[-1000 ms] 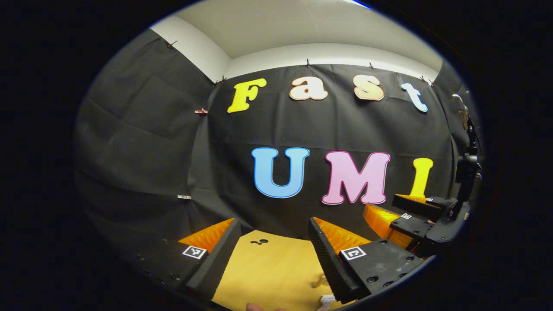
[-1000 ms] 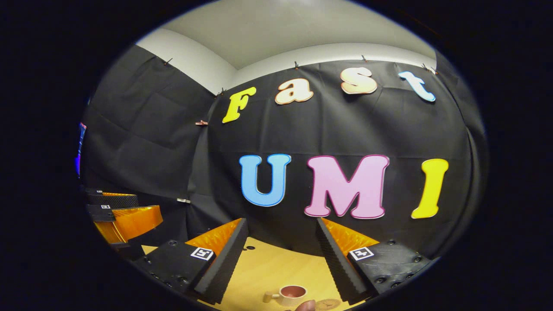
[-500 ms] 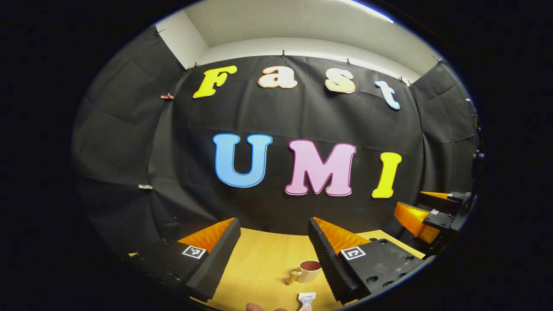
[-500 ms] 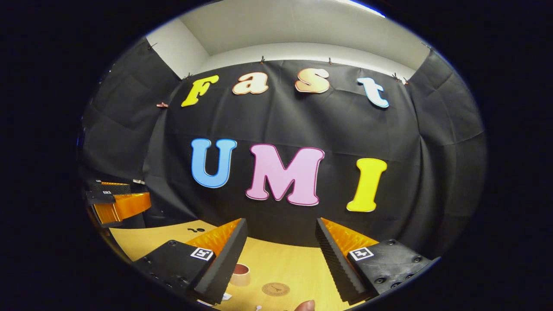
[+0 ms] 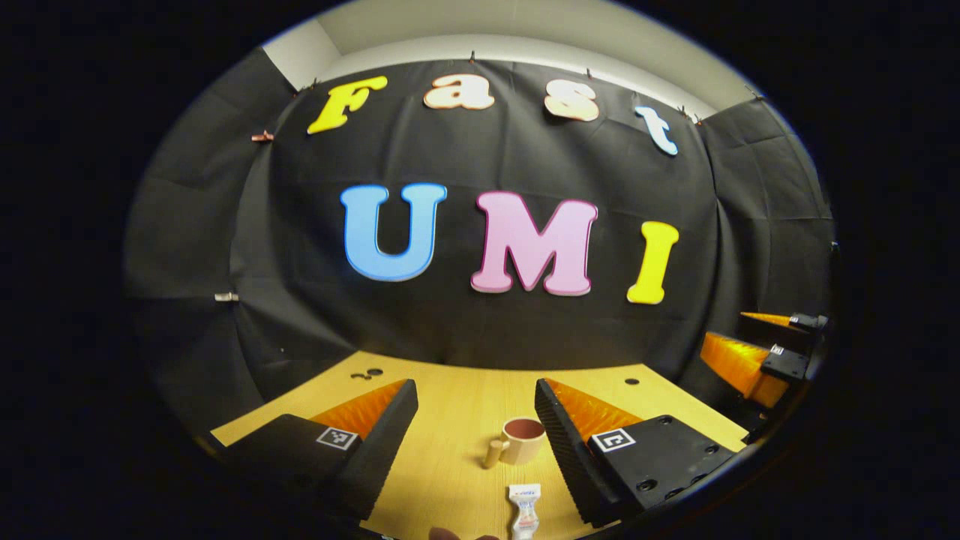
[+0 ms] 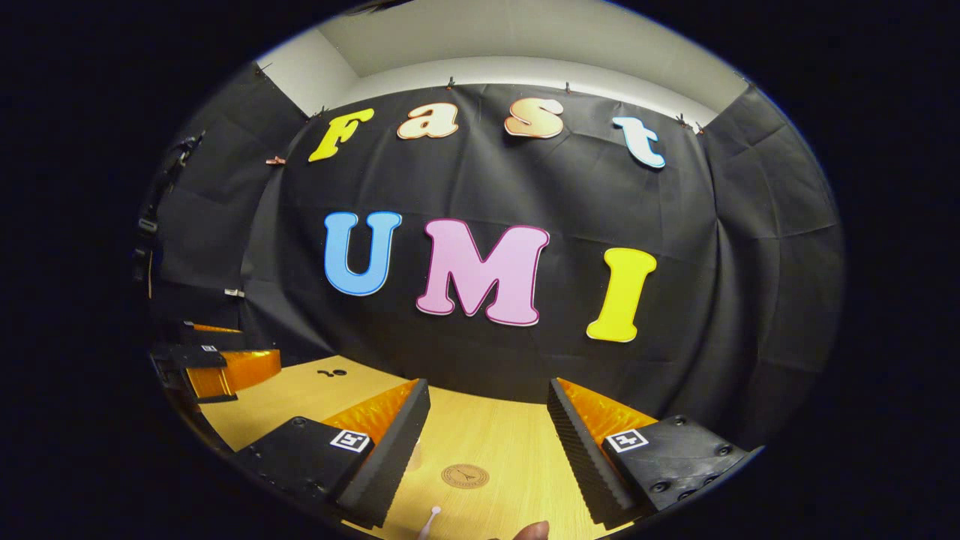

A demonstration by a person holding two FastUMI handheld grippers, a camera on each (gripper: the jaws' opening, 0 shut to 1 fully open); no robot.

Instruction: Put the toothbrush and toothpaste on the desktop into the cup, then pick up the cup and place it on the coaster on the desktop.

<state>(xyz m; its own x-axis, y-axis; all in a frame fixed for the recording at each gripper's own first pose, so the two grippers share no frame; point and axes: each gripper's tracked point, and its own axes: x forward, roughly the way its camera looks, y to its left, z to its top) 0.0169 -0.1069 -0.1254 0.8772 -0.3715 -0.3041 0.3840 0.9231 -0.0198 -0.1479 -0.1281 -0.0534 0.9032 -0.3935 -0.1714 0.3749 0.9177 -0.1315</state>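
On the light wooden desktop (image 5: pixel 457 420) stand one pink ceramic cup (image 5: pixel 520 441), one white toothpaste tube (image 5: pixel 524 510) nearer, one round brown coaster (image 6: pixel 465 475) and one white toothbrush tip (image 6: pixel 430 519). Left gripper (image 5: pixel 471 405) and right gripper (image 6: pixel 486 405) both gape wide, holding nothing.

Pink cup (image 5: pixel 523 440), white toothpaste (image 5: pixel 524 509), tan coaster (image 6: pixel 465 475), pale wood desktop (image 5: pixel 457 420)
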